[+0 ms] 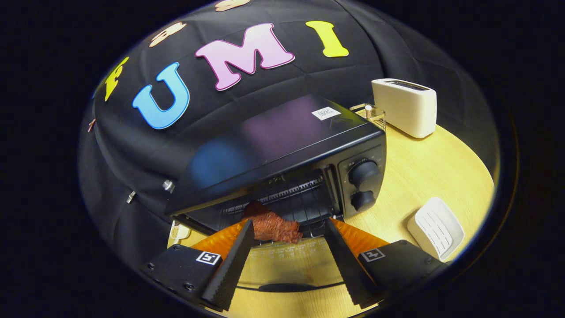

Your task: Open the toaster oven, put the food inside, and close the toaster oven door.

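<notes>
The black toaster oven (282, 141) stands just ahead of me on the wooden table, tilted in my view. Its glass door (282, 265) is folded down flat under my fingers, with the handle toward me. A reddish-brown piece of food (271, 225) lies at the oven's mouth, half on the wire rack (291, 194). It sits by my left fingertip, closer to it than to the right one. My gripper (289, 222) is open, its fingers spread wide, with neither pressing on the food.
Two black knobs (363, 185) sit on the oven's right panel. Right of the oven, a white toaster (404, 106) stands at the back next to a small clear container (371, 114). A white ribbed dish (437, 227) lies near my right finger.
</notes>
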